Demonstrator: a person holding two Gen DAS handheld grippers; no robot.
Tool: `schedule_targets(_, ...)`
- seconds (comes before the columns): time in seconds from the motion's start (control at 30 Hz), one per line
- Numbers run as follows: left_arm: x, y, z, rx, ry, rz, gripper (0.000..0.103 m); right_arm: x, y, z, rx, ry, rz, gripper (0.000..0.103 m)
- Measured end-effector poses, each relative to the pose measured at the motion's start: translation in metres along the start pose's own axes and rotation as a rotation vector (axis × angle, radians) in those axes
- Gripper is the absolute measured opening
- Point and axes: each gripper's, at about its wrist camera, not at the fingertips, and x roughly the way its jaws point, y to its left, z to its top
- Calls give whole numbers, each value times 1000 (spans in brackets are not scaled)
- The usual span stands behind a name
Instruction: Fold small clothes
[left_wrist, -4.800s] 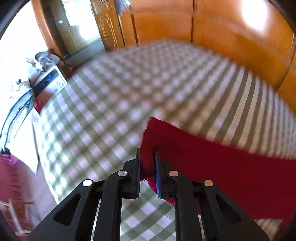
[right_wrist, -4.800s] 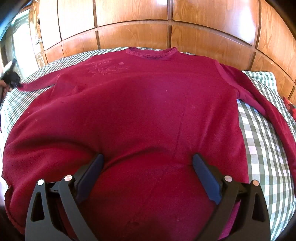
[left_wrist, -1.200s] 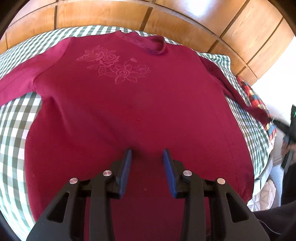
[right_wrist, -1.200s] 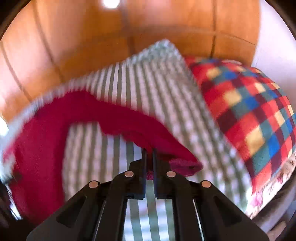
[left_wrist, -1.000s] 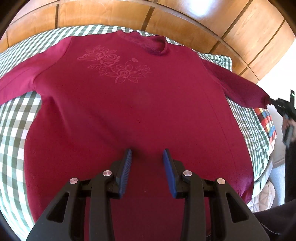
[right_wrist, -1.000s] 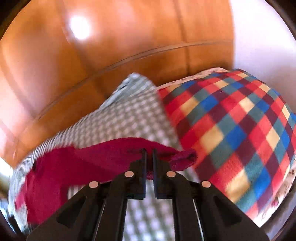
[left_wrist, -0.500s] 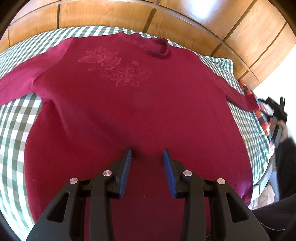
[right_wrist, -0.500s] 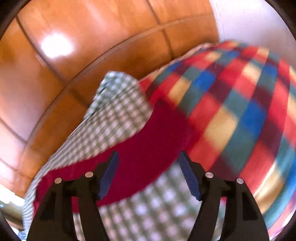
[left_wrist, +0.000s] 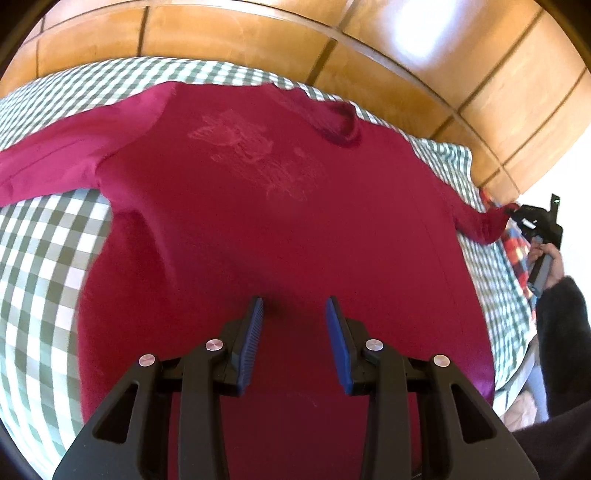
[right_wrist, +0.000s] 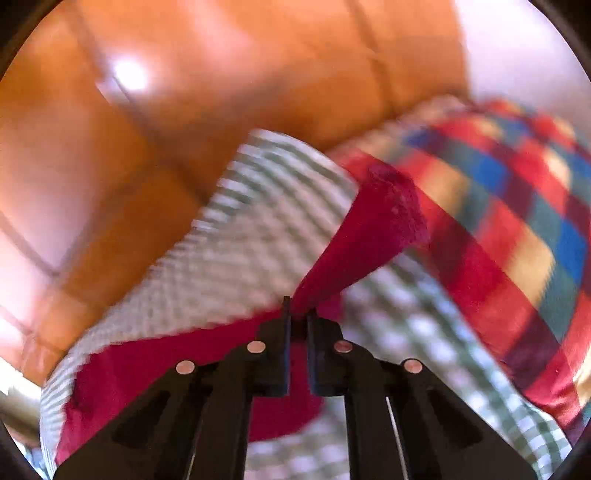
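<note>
A dark red long-sleeved sweater with a pale flower print lies face up, spread flat on the bed. My left gripper hovers over its lower body, blue pads apart with nothing pinched between them. In the right wrist view my right gripper is shut on the sweater's right sleeve, a little back from the cuff, which sticks up past the fingertips. The left wrist view shows the same gripper at the far right, holding the sleeve end out sideways off the bed.
A green-and-white checked cover lies under the sweater. Wooden panelling runs behind the bed. A red, blue and yellow plaid pillow sits at the bed's right end. A person's hand and dark sleeve are at the right edge.
The right gripper let go of the sleeve, stood open over it, then shut on it again further back from the cuff. The left gripper rolled slightly and stayed over the sweater.
</note>
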Motion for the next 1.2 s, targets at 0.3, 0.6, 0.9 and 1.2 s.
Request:
schedule_targets(0.3,-18,18,20,-59,-71,-74,34,19,233,-74,-331,120,349,6)
schedule_targets(0.6,-26,40,58,-119,-114,-137,34,65,349,-213,-585,362,464,10)
schedule_targets(0.9,-10,52,103,-179,-146,-146,59,13,265,-198,-505,261,392,52)
schedule_targets(1.2,44,63,137,-241,-98,-57,56,23,115,-183,-332,241,39,54)
